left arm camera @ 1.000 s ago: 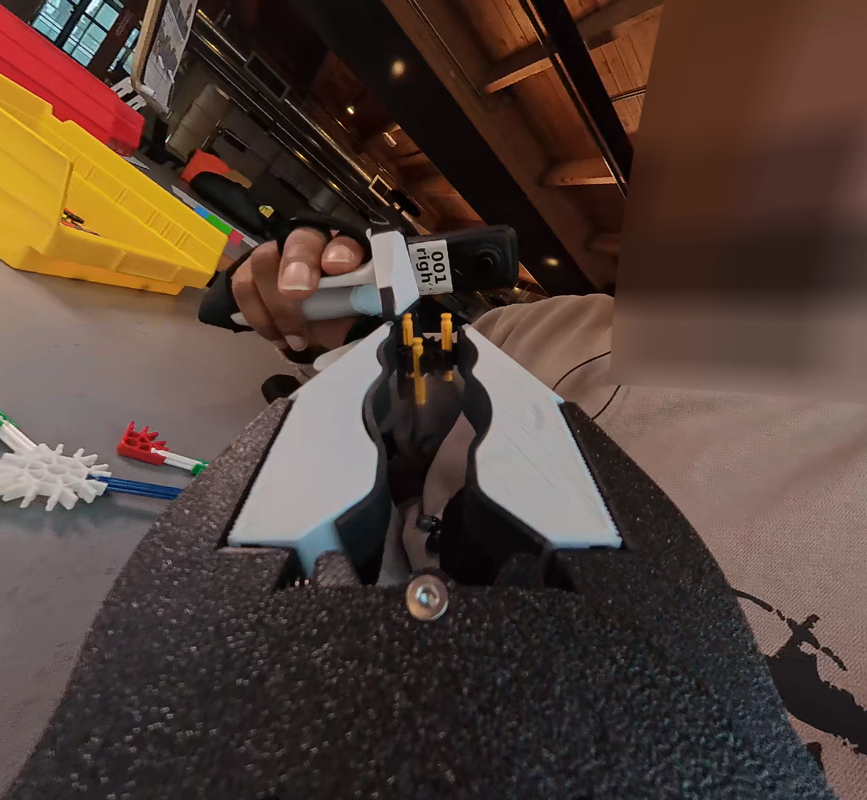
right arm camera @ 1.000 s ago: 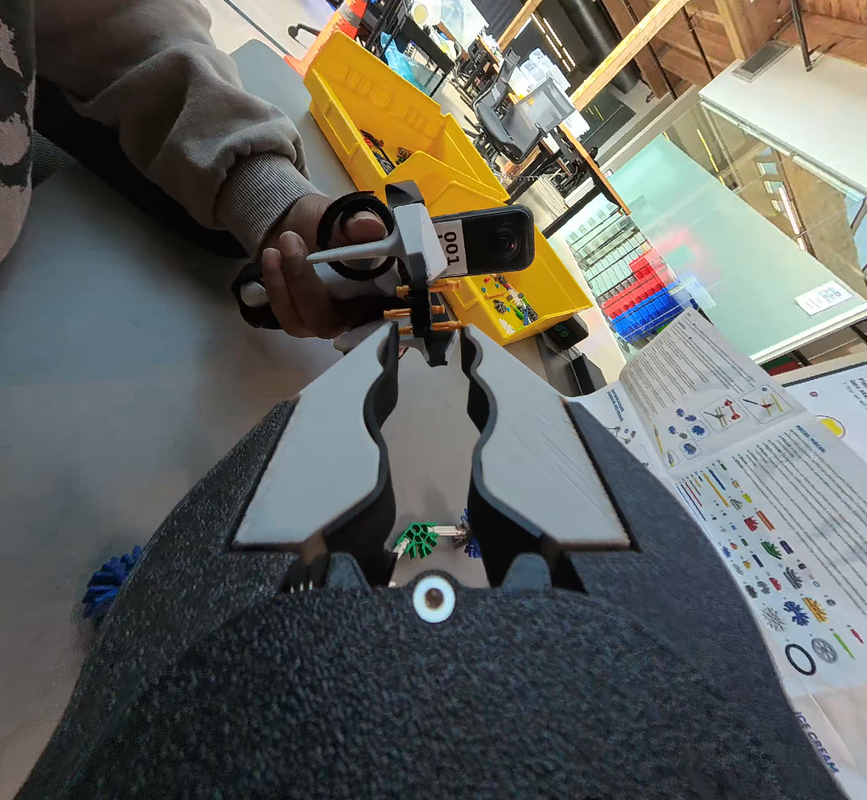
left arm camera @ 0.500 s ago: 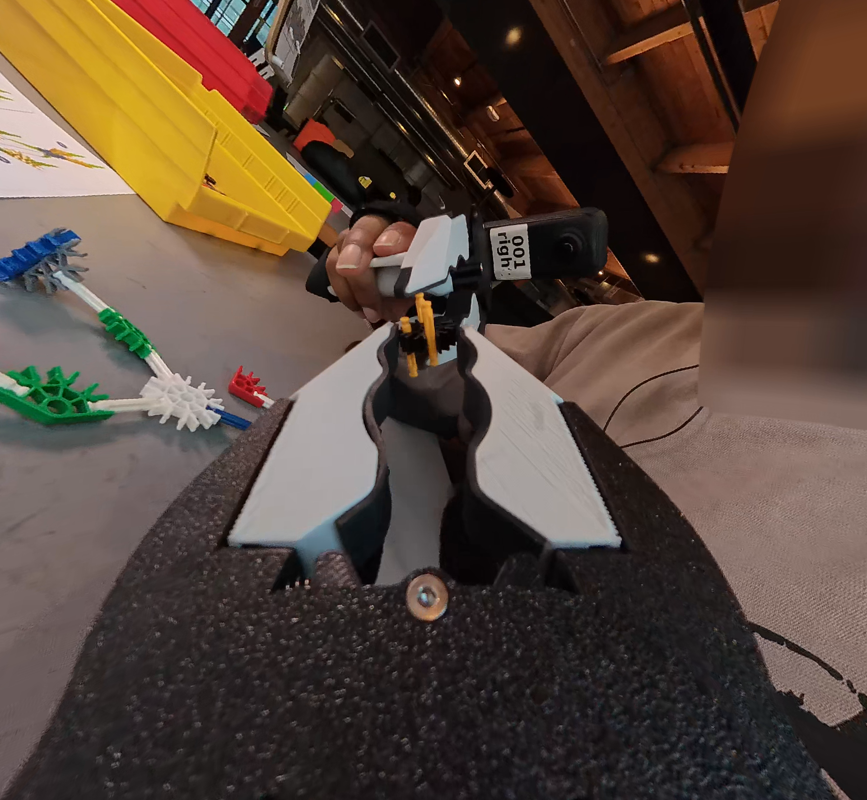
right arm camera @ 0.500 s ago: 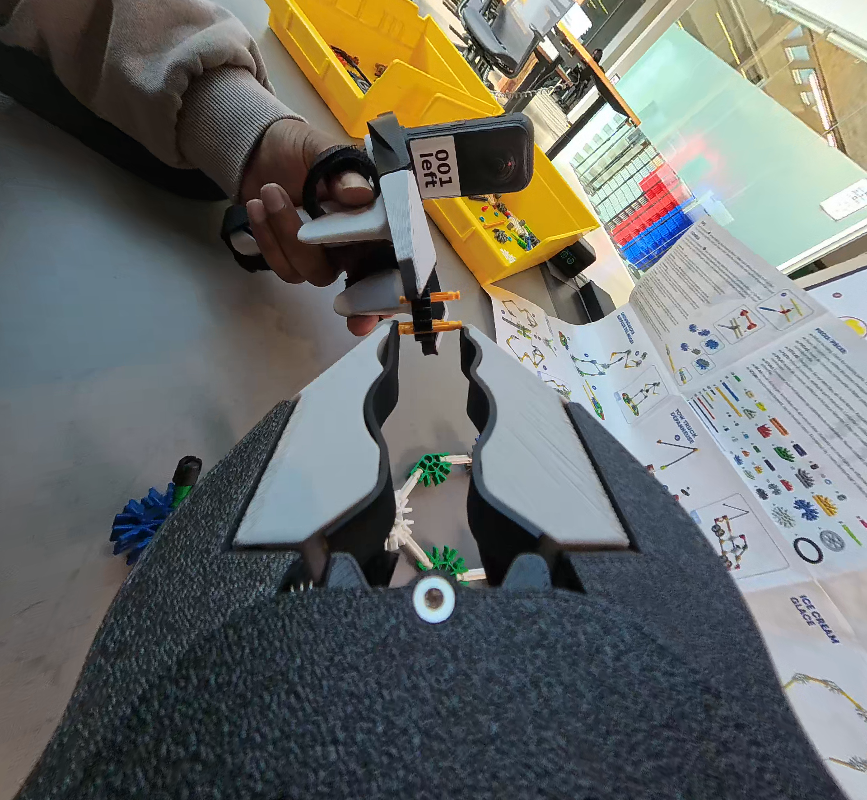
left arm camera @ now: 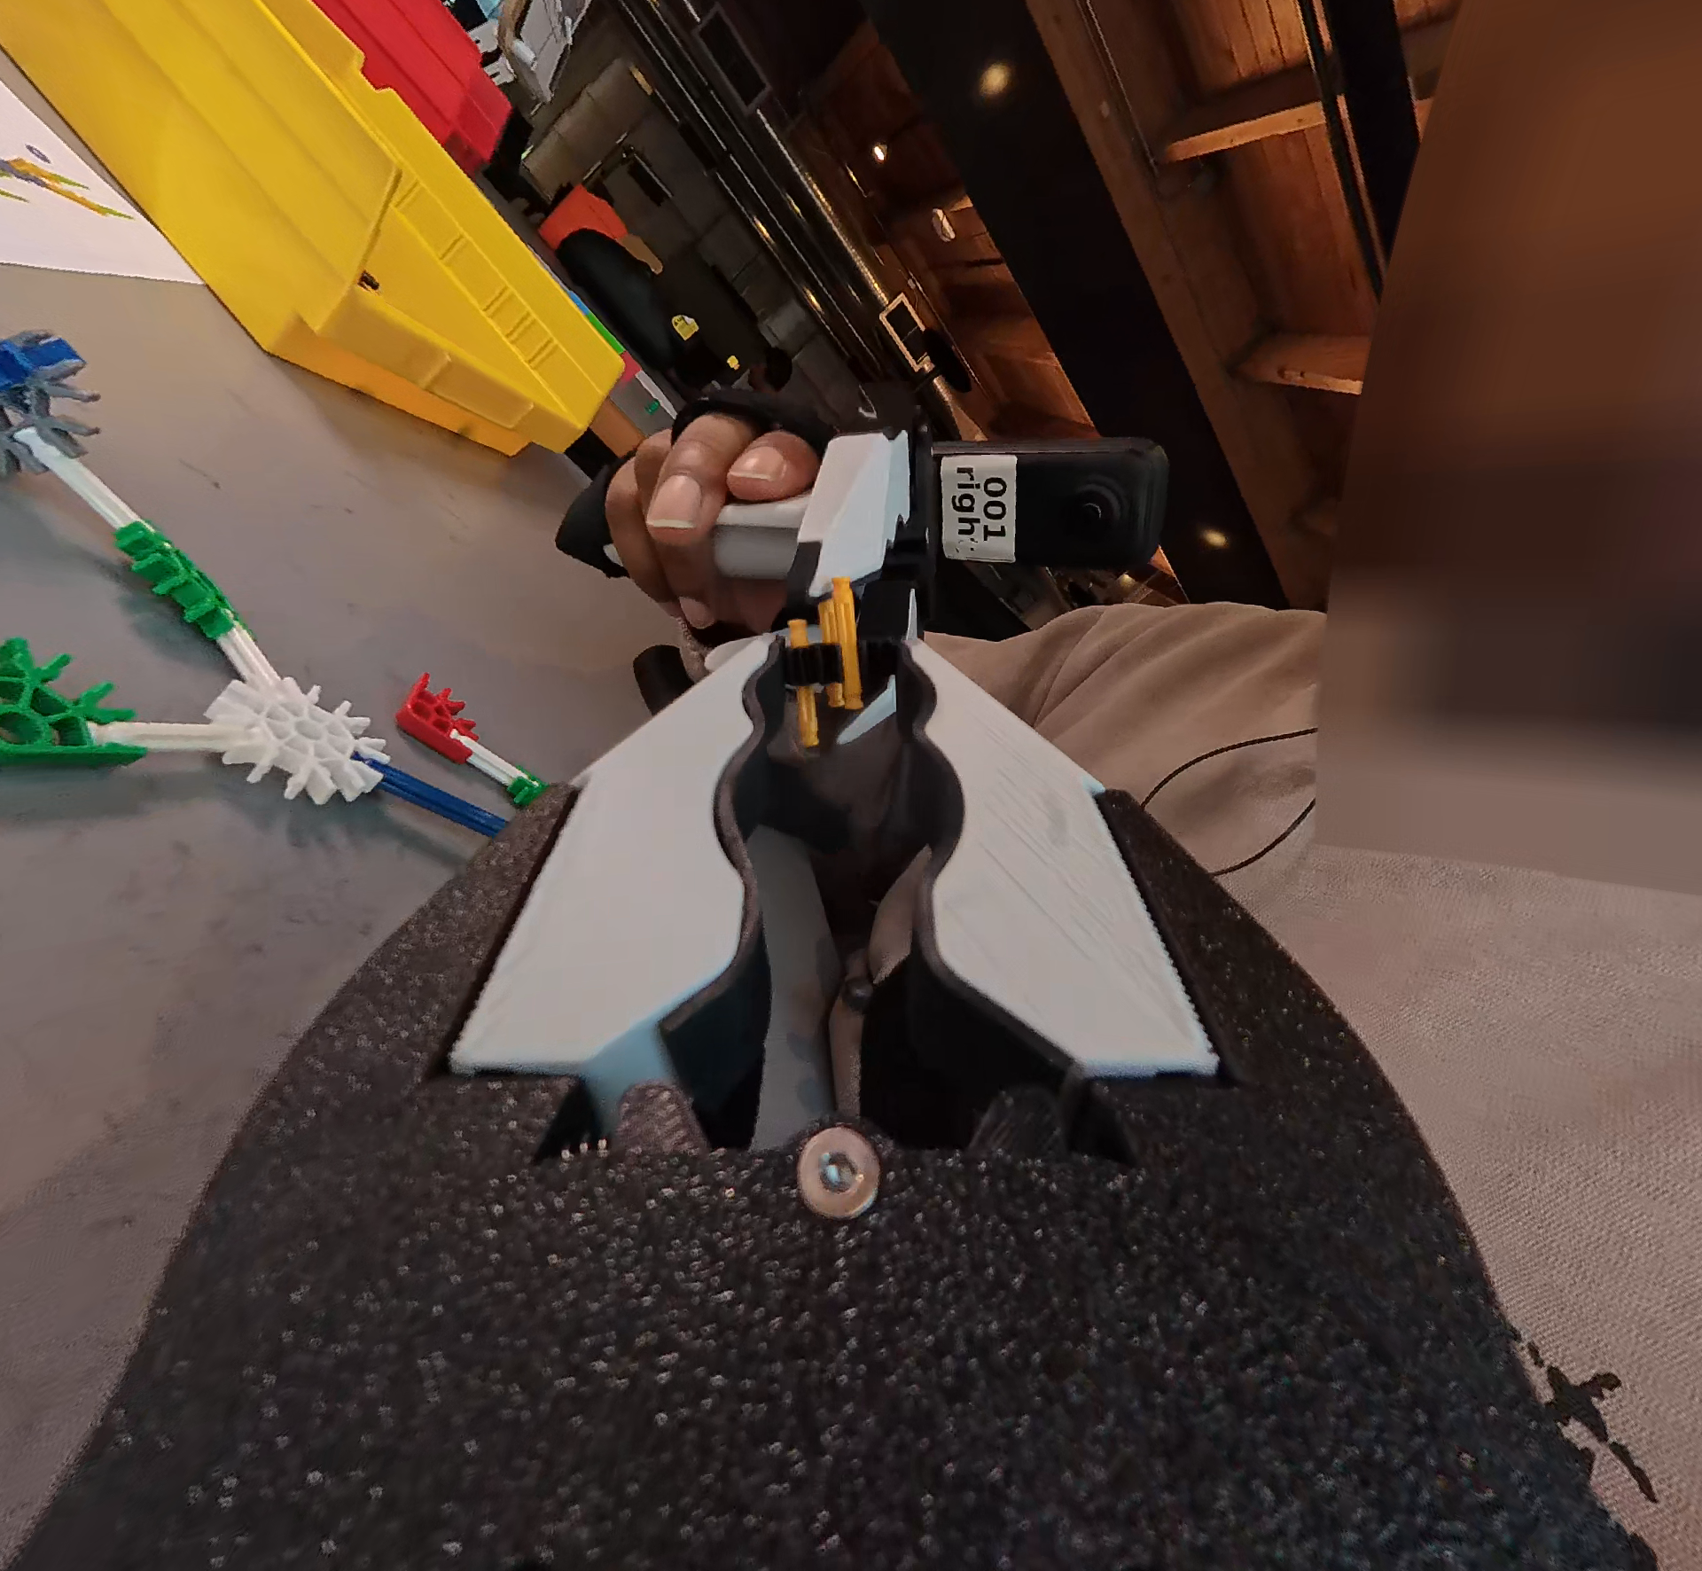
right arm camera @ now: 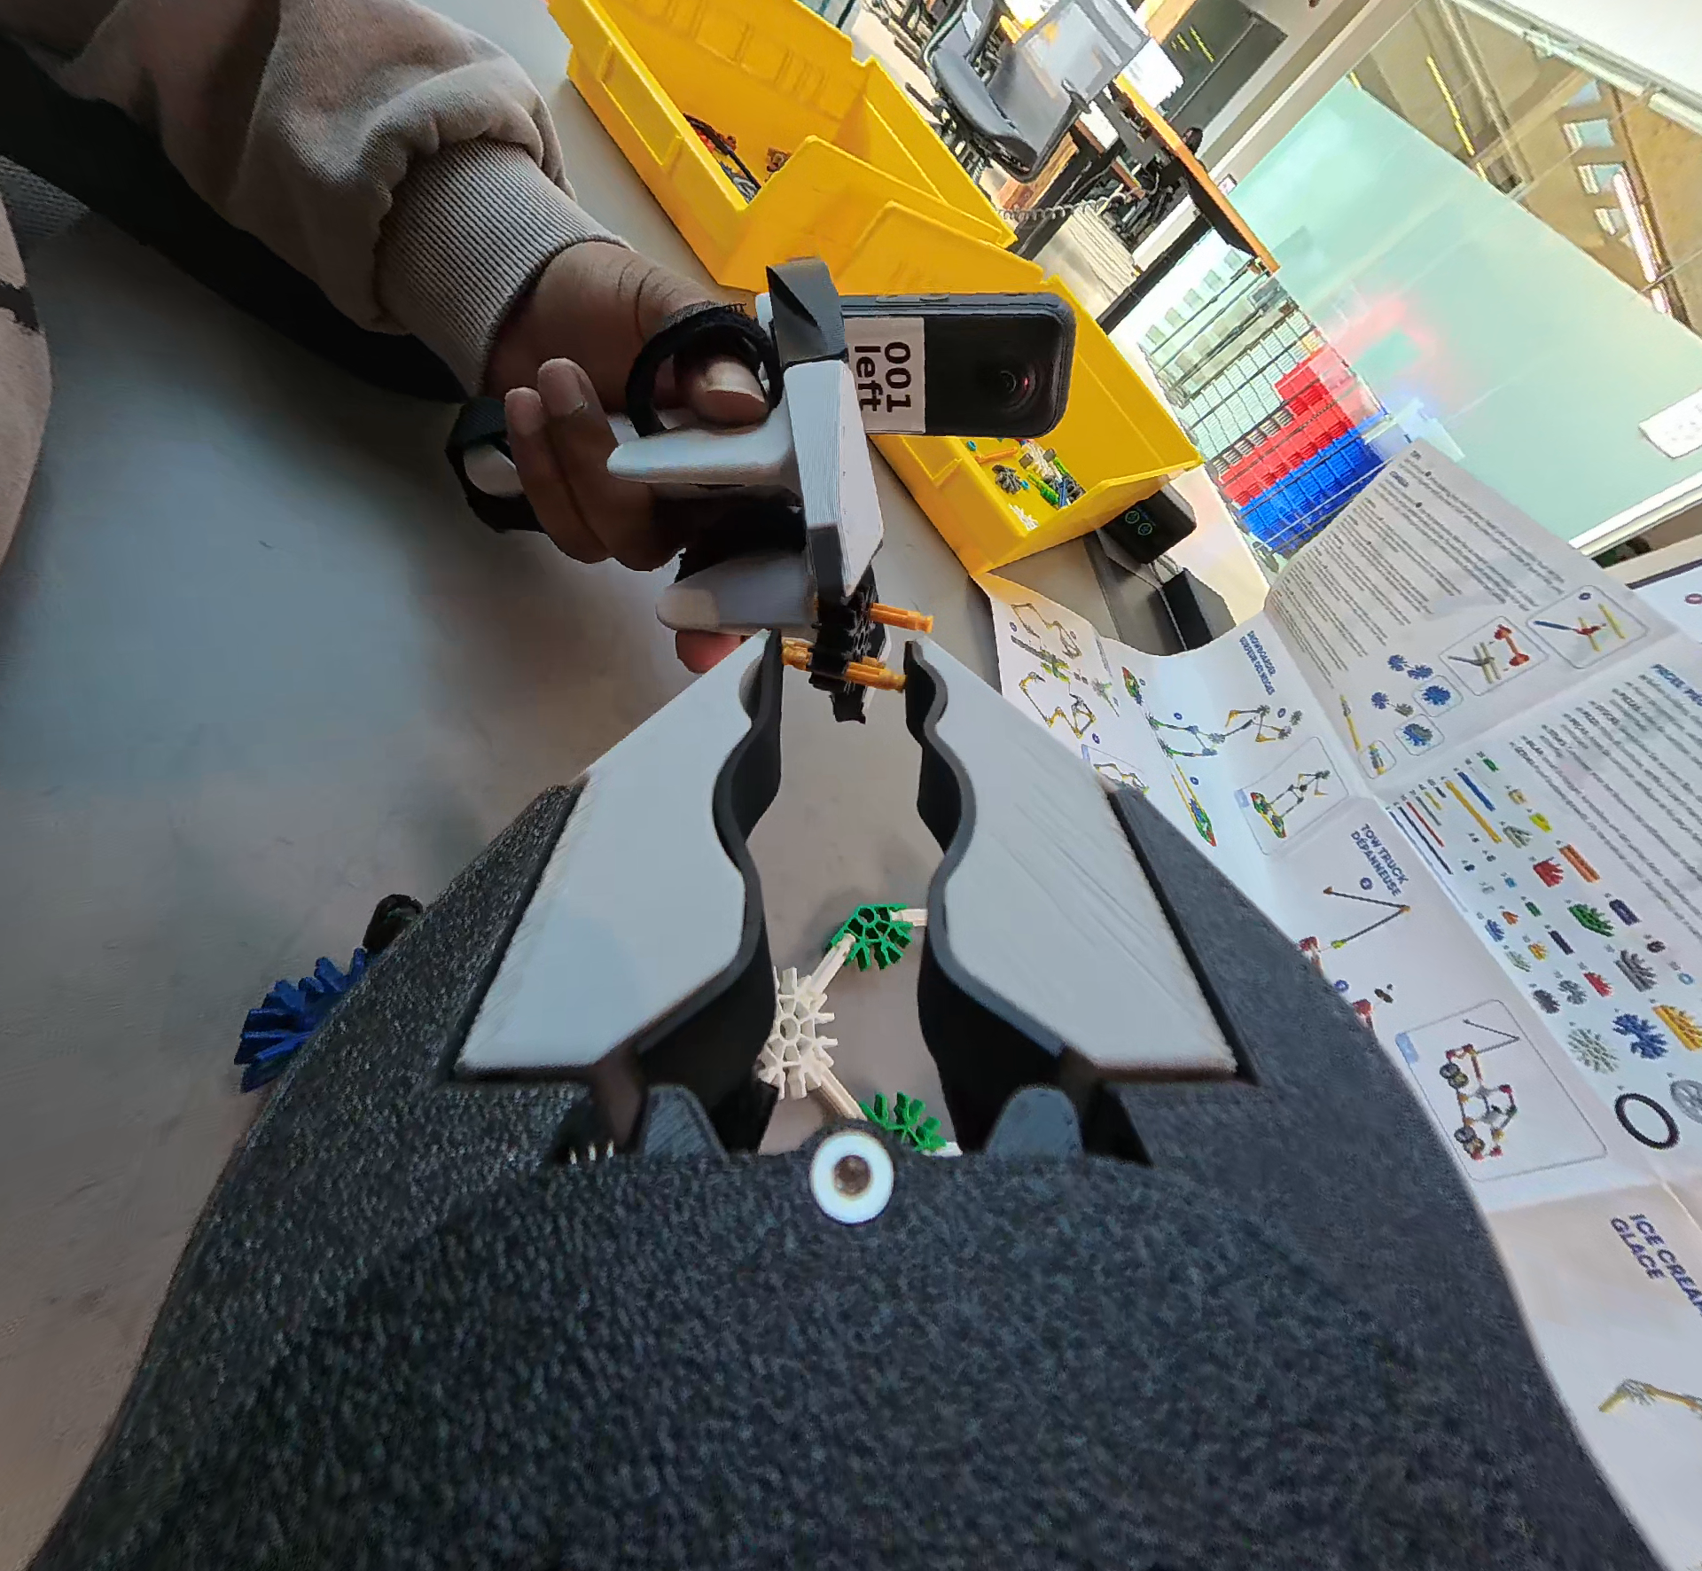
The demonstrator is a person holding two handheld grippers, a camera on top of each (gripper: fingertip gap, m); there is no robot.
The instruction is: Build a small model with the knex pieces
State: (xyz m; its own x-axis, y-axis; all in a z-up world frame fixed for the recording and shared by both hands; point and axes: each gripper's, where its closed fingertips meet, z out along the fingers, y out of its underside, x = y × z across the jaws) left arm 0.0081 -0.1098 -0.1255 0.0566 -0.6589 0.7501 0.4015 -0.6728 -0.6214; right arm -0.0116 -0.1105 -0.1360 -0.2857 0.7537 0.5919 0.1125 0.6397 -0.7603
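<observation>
A small black connector piece with short yellow rods (left arm camera: 829,670) sits between the fingertips of my left gripper (left arm camera: 838,666), which is shut on it. The right gripper faces it from the other side, held by a hand (left arm camera: 700,504). In the right wrist view the same piece (right arm camera: 843,652) lies between the tips of my right gripper (right arm camera: 840,670). Its lower rod spans the gap and touches both fingertips. The left gripper comes down onto it from above, held by a hand (right arm camera: 571,458). The piece is held in the air above the grey table (right arm camera: 230,606).
A toy structure lies on the table: a white snowflake connector (left arm camera: 295,739) (right arm camera: 797,1039) with green connectors (left arm camera: 175,578) on white rods. A red connector (left arm camera: 433,712) and a blue connector (right arm camera: 285,1020) lie nearby. Yellow bins (left arm camera: 276,145) (right arm camera: 829,173) stand behind. A folded instruction sheet (right arm camera: 1381,790) lies at the right. The grippers are tip to tip, or close to it.
Both grippers have moved together with the piece held between them. Both views have swung, so more of the toy structure and the instruction sheet shows. The jaw gaps look unchanged.
</observation>
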